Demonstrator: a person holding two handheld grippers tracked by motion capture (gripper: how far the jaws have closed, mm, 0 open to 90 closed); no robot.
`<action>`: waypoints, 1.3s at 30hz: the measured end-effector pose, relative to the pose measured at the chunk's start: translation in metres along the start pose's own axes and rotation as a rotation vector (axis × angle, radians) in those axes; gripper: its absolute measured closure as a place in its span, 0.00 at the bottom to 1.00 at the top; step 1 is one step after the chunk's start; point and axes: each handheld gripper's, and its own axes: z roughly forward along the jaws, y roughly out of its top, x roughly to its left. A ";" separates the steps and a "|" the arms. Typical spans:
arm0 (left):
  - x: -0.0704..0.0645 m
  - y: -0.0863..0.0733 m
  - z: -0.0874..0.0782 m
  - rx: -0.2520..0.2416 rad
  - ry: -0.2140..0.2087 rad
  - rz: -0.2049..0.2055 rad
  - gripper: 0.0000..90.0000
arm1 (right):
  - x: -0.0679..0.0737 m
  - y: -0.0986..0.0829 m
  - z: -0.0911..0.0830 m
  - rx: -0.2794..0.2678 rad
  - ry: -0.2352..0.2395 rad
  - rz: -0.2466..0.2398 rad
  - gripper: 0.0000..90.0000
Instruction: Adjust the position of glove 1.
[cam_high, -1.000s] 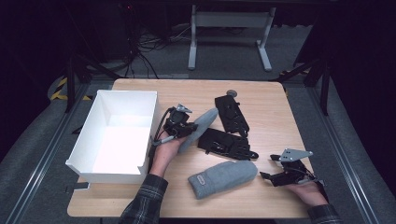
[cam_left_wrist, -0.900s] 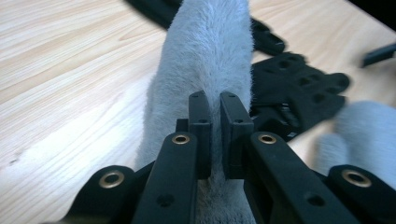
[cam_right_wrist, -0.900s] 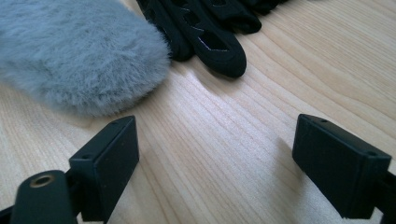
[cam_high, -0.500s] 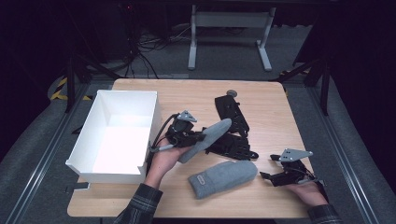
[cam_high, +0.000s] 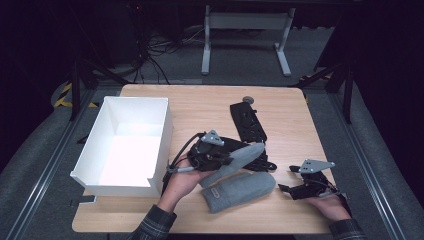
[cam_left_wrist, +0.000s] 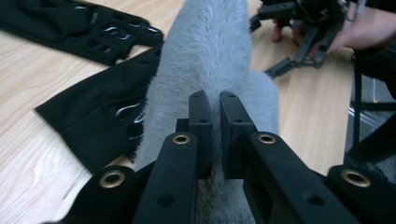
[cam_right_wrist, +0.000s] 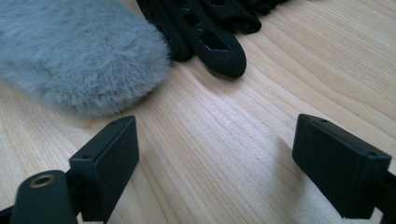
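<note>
Two grey fleece mittens and two black gloves on the wooden table (cam_high: 200, 107). Left to right in the high view:

White open box (cam_high: 131, 141) at the table's left side, one side wall cut low toward the person.

Left gripper (cam_high: 223, 159) just right of the box, held in the person's left hand (cam_high: 181, 181). Its jaws are pressed together on the cuff end of a grey mitten (cam_high: 236, 161), which is lifted off the table and slants up toward the right. Left gripper view: jaws pinch a thin fold of the mitten's fleece (cam_left_wrist: 210, 56), nearly touching each other.

Second grey mitten (cam_high: 240, 190) lies flat on the table just below the held one, near the front edge.

Black glove (cam_high: 250, 161) lies under and behind the lifted mitten; another black glove (cam_high: 247, 121) lies farther back, well apart from the box.

Right gripper (cam_high: 287, 188) rests low at the table's right front, held in the right hand (cam_high: 327, 206). Right gripper view: jaws spread wide over bare wood, the lying mitten's tip (cam_right_wrist: 79, 56) just ahead of them, not touching.
</note>
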 end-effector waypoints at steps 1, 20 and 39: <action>-0.003 0.000 0.002 0.010 -0.009 0.009 0.95 | 0.000 0.000 0.000 0.000 0.000 0.000 0.17; -0.025 -0.009 0.035 0.105 -0.075 0.094 0.95 | 0.000 0.000 0.000 0.001 0.001 0.001 0.17; -0.039 -0.027 0.059 0.166 -0.142 0.126 0.88 | 0.001 0.000 0.000 0.000 -0.006 0.006 0.17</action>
